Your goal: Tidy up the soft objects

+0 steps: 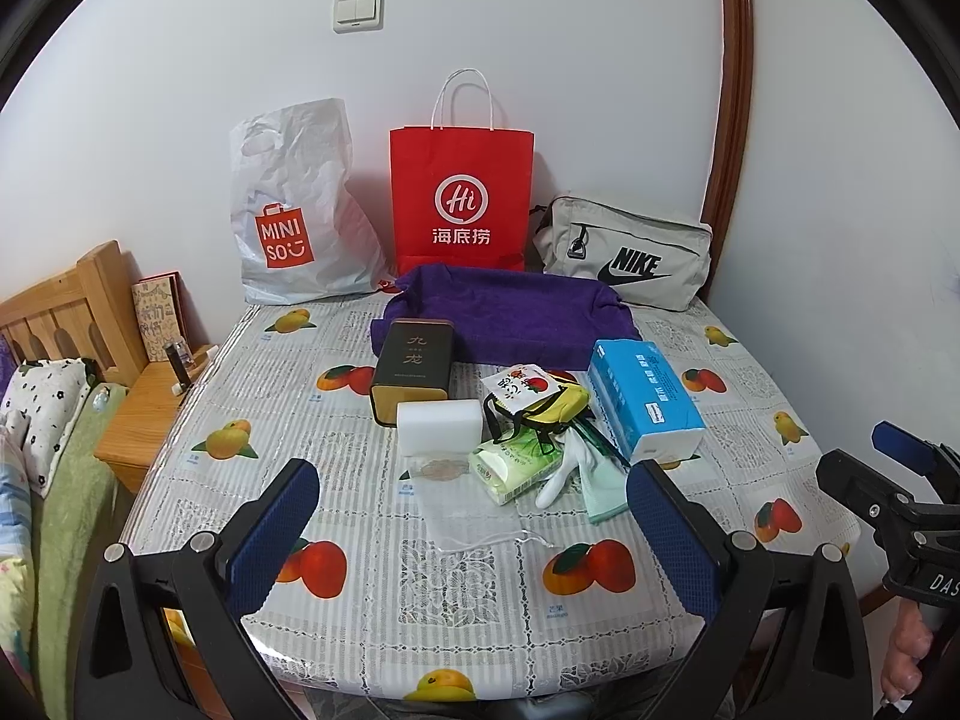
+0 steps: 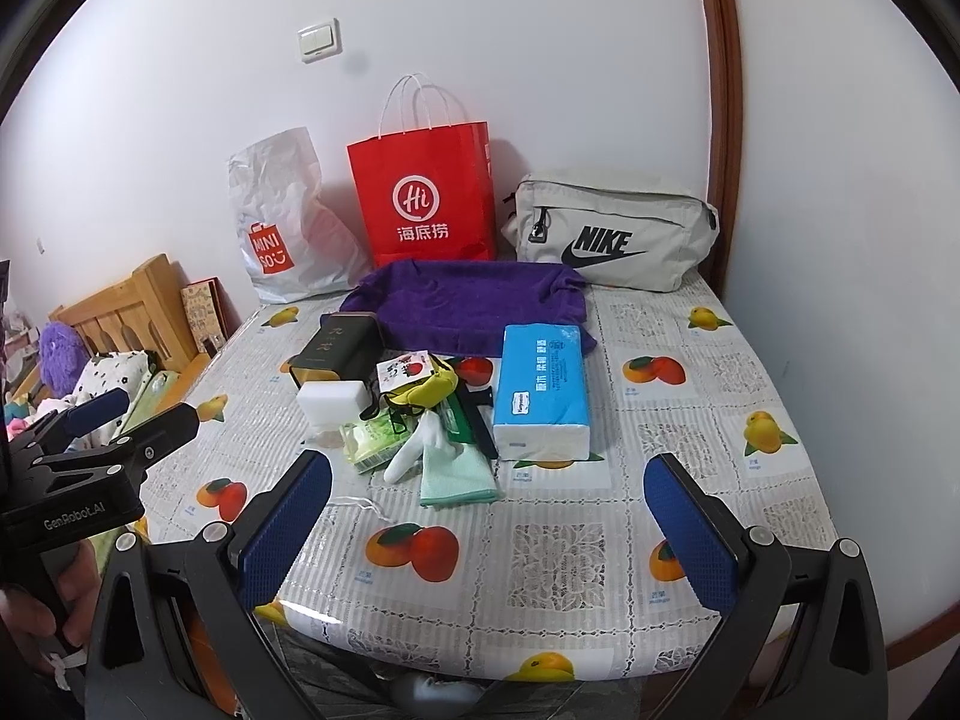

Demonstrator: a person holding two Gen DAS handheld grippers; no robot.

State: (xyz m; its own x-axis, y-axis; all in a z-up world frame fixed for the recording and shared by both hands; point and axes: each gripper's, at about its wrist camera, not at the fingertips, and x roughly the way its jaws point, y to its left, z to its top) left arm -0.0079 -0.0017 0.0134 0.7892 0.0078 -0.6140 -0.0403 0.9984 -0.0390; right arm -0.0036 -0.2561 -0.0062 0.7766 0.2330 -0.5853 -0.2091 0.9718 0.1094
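A pile of items lies mid-table: a purple towel (image 1: pixel 504 315) (image 2: pixel 468 303), a blue tissue pack (image 1: pixel 645 399) (image 2: pixel 543 390), a white sponge block (image 1: pixel 440 426) (image 2: pixel 335 401), a green wet-wipe pack (image 1: pixel 513 465) (image 2: pixel 372 447), a white glove (image 1: pixel 567 468) (image 2: pixel 417 444), a mint cloth (image 1: pixel 606 492) (image 2: pixel 459 477), a yellow pouch (image 1: pixel 549 405) (image 2: pixel 429 390) and a dark tin (image 1: pixel 414 369) (image 2: pixel 342 351). My left gripper (image 1: pixel 474 516) is open and empty, near the front edge. My right gripper (image 2: pixel 489 510) is open and empty, also short of the pile.
Against the wall stand a white Miniso bag (image 1: pixel 294 210) (image 2: pixel 282 222), a red paper bag (image 1: pixel 462 198) (image 2: pixel 423 198) and a grey Nike bag (image 1: pixel 624 252) (image 2: pixel 606 237). A mesh drawstring pouch (image 1: pixel 462 507) lies in front. A bed and wooden nightstand (image 1: pixel 144 414) are left.
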